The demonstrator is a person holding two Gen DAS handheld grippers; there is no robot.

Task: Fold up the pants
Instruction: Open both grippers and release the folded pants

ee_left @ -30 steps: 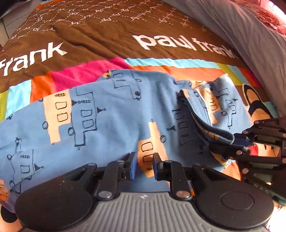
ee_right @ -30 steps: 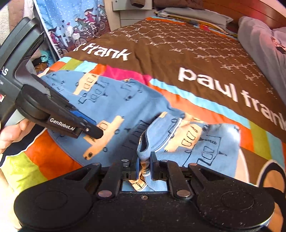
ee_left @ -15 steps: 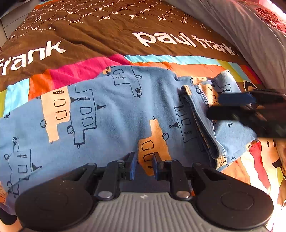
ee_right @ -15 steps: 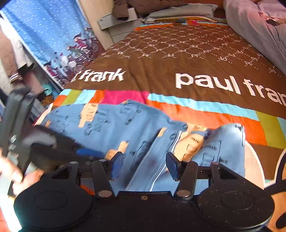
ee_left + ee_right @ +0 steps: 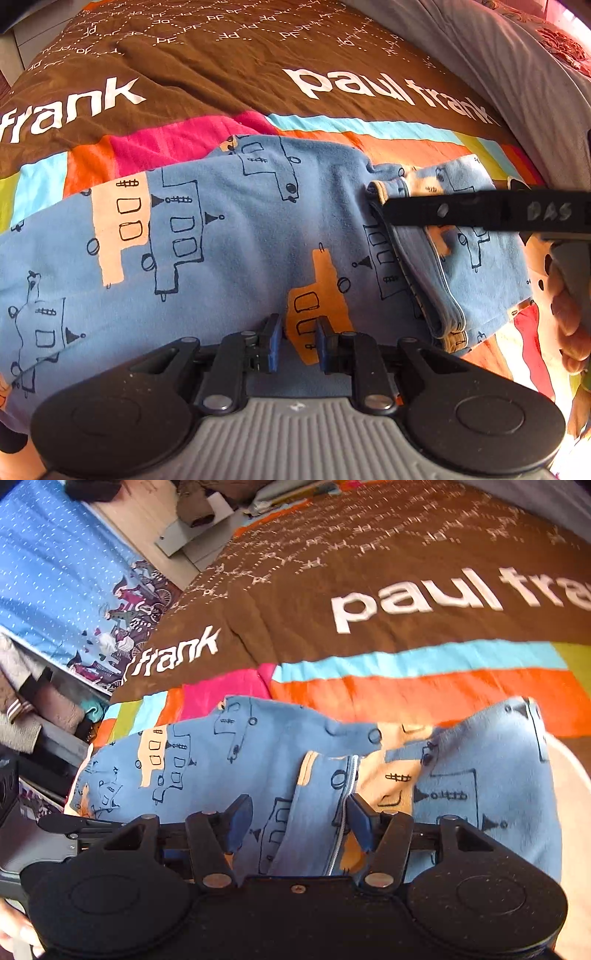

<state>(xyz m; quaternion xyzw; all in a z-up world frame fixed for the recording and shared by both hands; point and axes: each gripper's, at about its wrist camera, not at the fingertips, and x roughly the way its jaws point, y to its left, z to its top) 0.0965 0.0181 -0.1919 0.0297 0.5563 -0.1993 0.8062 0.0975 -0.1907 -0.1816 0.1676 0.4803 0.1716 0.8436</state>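
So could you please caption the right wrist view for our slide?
Right hand-held gripper opening above blue printed pants on a bedspread.

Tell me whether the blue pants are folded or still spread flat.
Partly folded: the pants lie along the bedspread with one end doubled back, its layered edge on top.

blue printed pants (image 5: 229, 236) lie across the striped bedspread (image 5: 221, 81), below its "paul frank" lettering. left tool (image 5: 298, 345) sits low on the pants, its jaws narrowly apart over an orange patch. right tool (image 5: 480, 212) reaches over the folded end of the pants.
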